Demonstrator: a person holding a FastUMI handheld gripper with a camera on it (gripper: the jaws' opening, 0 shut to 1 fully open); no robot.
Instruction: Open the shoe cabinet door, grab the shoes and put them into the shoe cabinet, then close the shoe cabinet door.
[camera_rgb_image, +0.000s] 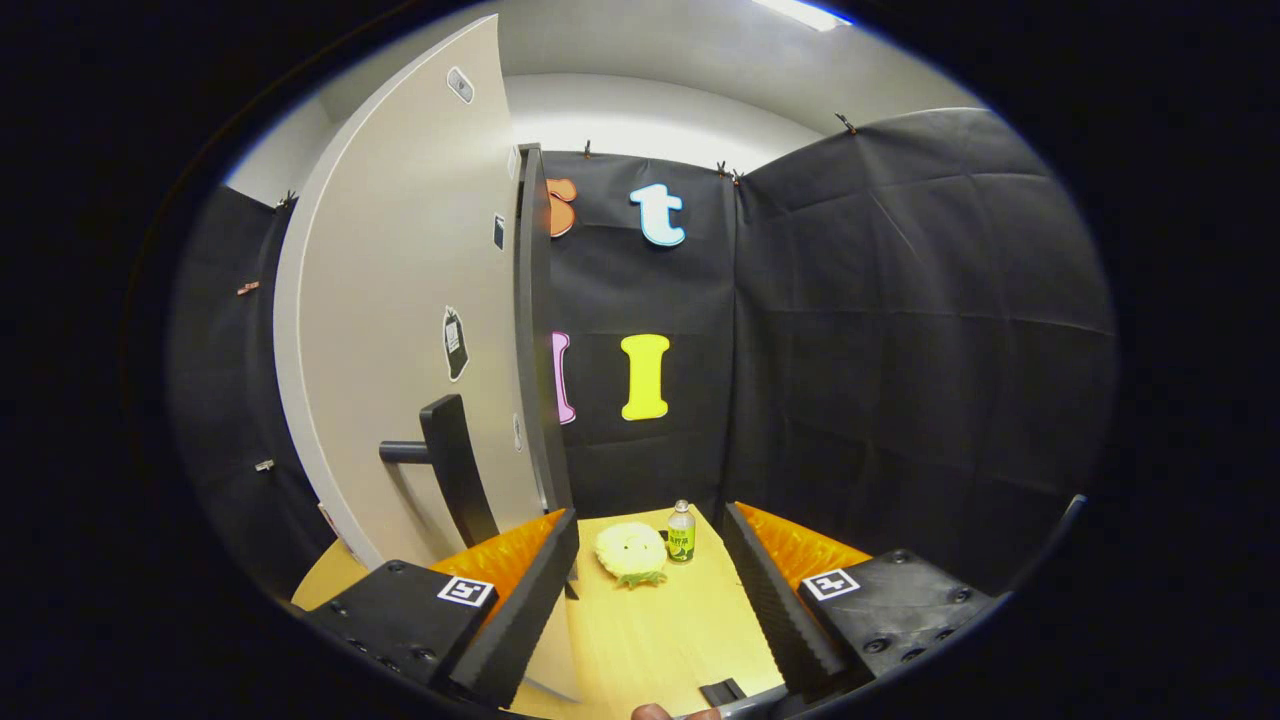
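Light comes from a ceiling lamp (800, 12) high above and beyond the gripper (650, 600), blown out to white glare. The pale wall (640, 115) under it glows bright. The cabinet door (400, 330), ahead and left of the gripper, is evenly lit with no hard shadow; its handle (445, 465) reads as a dark shape. The cloth (900, 330) swallows light, showing only faint creases. The surface (650, 620) between the fingers is warm and well lit, with a soft shadow beside the left finger. Fisheye distortion bows the door's edge into a curve, and sharpness falls off toward the rim. The gripper stands open, its fingers sharp.
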